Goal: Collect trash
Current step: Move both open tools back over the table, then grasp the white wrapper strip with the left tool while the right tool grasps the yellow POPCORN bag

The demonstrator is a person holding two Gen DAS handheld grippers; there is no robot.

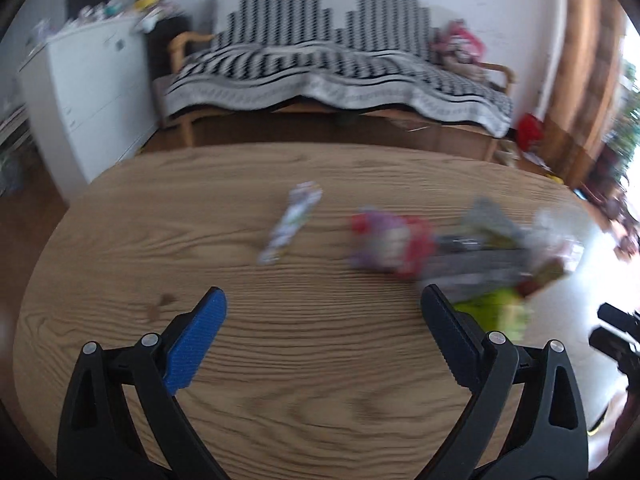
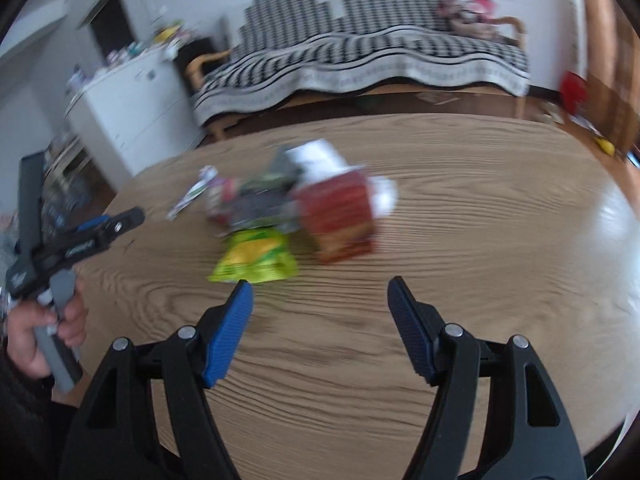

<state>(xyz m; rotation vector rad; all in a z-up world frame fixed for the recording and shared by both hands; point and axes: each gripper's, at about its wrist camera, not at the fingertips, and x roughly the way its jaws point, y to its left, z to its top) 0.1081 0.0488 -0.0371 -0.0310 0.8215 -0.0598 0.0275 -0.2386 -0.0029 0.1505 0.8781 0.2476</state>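
both hand-held grippers empty above wooden bench, trash ahead.
left hand-held gripper (image 1: 323, 304) gapes wide, right hand-held gripper (image 2: 320, 294) partly spread; nothing between either. blurred wrapper pile (image 2: 280, 204) lies mid-bench (image 2: 480, 280), lone wrapper (image 1: 290, 222) apart; striped sofa (image 1: 320, 68) and white cabinet (image 1: 92, 88) beyond.
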